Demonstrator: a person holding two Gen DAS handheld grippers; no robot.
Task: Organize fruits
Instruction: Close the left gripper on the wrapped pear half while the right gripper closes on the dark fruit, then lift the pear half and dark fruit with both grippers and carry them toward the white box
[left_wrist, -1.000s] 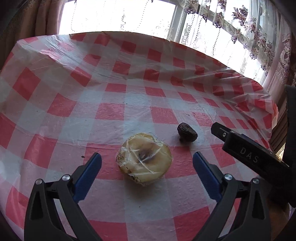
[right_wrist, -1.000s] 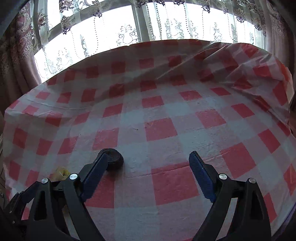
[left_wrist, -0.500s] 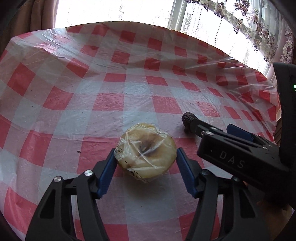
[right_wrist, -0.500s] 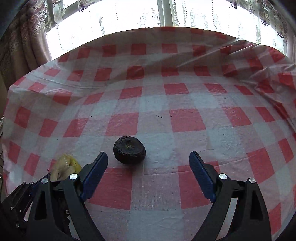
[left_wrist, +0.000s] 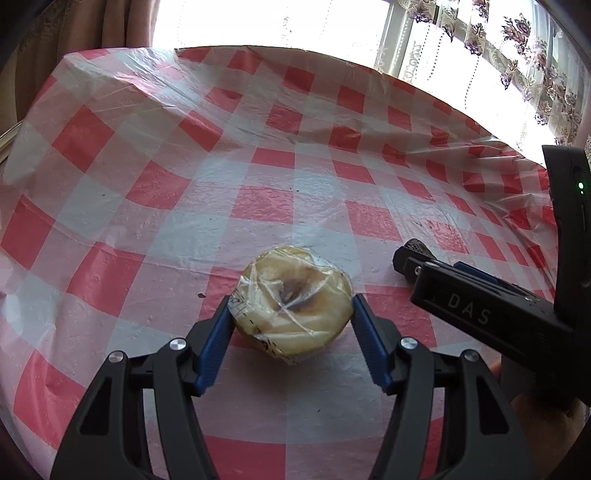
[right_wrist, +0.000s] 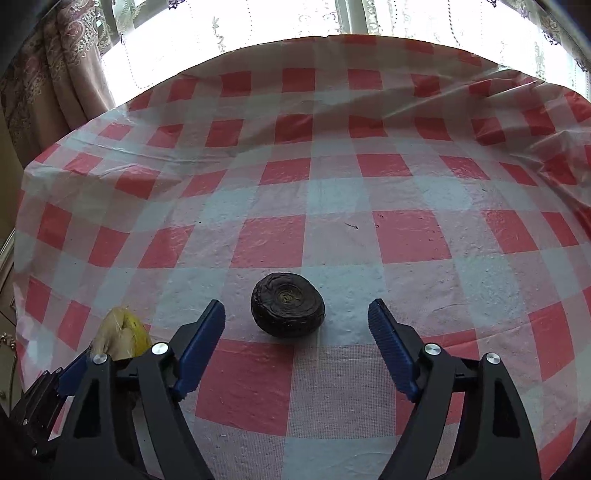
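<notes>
Currently left gripper (left_wrist: 291, 314) clamped on wrapped half fruit (left_wrist: 293, 304) on checked tablecloth (left_wrist: 258, 206), right gripper (right_wrist: 295, 317) closing, pads clear of dark fruit (right_wrist: 287, 304), mostly hidden in left view.

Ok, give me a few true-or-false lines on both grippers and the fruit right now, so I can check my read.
1. The left gripper has its pads against the plastic-wrapped half fruit. True.
2. The right gripper is clamped on the dark wrinkled fruit. False: its jaws have just been closing, but gaps remain on both sides of the fruit.
3. Both fruits sit on a red-and-white checked tablecloth. True.
4. The dark fruit is wrapped in plastic. False: it is bare; only the pale half fruit is wrapped.
5. A basket stands behind the fruits. False: only cloth, then curtained windows.
</notes>
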